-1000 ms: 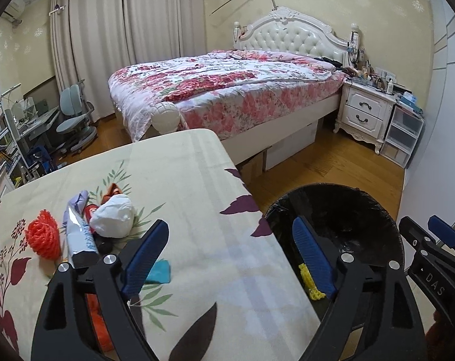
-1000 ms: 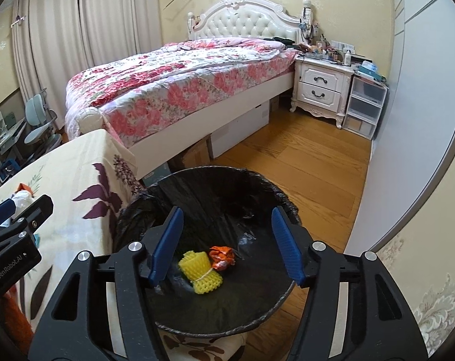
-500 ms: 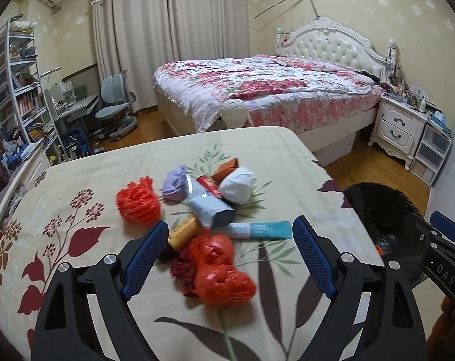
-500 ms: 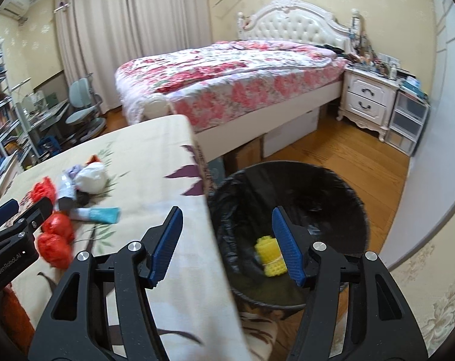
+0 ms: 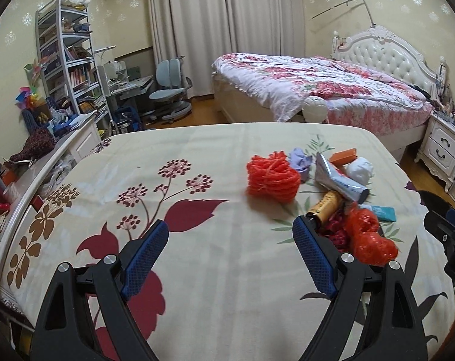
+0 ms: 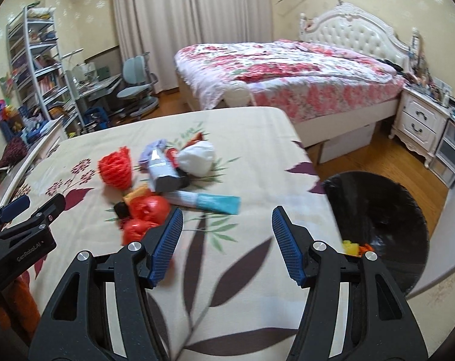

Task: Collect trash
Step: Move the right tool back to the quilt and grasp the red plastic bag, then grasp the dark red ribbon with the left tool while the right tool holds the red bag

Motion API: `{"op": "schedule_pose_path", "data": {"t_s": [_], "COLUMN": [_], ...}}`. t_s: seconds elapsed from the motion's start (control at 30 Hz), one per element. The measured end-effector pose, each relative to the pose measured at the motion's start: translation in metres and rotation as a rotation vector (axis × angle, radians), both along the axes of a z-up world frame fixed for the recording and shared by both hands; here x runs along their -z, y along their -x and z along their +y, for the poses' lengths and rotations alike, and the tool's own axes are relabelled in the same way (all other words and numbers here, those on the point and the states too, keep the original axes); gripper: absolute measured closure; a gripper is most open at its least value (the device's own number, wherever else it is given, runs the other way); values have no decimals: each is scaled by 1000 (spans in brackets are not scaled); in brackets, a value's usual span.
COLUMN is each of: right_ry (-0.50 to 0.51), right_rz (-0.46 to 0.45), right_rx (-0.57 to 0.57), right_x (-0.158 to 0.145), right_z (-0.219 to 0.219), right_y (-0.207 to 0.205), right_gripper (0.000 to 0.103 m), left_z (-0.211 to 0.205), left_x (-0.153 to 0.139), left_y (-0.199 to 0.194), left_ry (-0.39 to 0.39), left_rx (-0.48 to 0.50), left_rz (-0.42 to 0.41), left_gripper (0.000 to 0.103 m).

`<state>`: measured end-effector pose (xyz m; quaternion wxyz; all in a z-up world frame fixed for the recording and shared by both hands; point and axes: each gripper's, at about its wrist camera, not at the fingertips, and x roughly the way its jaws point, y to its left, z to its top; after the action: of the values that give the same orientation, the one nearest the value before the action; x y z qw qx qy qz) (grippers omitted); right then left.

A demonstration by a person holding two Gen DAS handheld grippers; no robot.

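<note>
Teal-ended tube [image 6: 209, 201] lying crosswise, flat

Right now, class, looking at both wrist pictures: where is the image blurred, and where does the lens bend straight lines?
Left wrist view: fairly sharp, with the orange net ball crisp, though the bookshelf bows near the edge. Right wrist view: motion blur smears the red bags and the teal tube; the black bin stretches toward the dark rim.

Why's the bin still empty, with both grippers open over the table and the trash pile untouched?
Not empty: the right wrist view shows a yellow piece already in the bin. Both the left gripper and right gripper are open; the pile lies on the table.
</note>
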<state>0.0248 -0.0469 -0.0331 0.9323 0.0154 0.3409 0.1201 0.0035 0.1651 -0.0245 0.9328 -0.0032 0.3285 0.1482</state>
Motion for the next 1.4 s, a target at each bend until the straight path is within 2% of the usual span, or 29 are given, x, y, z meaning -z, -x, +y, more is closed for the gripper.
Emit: {"op": "schedule_pose_path", "data": {"t_s": [0.23,0.5,0.57,0.6,0.63,0.7,0.8,1.07,1.4], "right_ry": [19,48,51,54,54,52,52,64,42], "right_rz": [19,67,78,88,98,96,84,52,53], "right_rx": [-80,-132,-136,-141,-148,-152,-149,-77,38], "right_x": [6,22,25,27,28,28,23,17,23], "right_z": [39,65,66,66,67,66,61,27,-30], "right_y": [-1,-3,-3,-4,-4,-3,1,5,1], "right_gripper": [43,43,48,59,64,66,69,69,69], "left_z": [32,44,46,46,46,46,43,16,-44], "left_x": [4,11,14,15,16,18,21,21,24], "left_y": [10,12,12,12,11,11,9,4,-11], "left_ry": [11,21,35,39,43,55,63,91,56], "left_rx": [-53,-65,-62,-62,-61,-56,-48,6,111], "left_rz": [-3,8,17,21,26,33,45,51,67], "left_gripper": [19,19,19,19,19,22,27,27,27]}}
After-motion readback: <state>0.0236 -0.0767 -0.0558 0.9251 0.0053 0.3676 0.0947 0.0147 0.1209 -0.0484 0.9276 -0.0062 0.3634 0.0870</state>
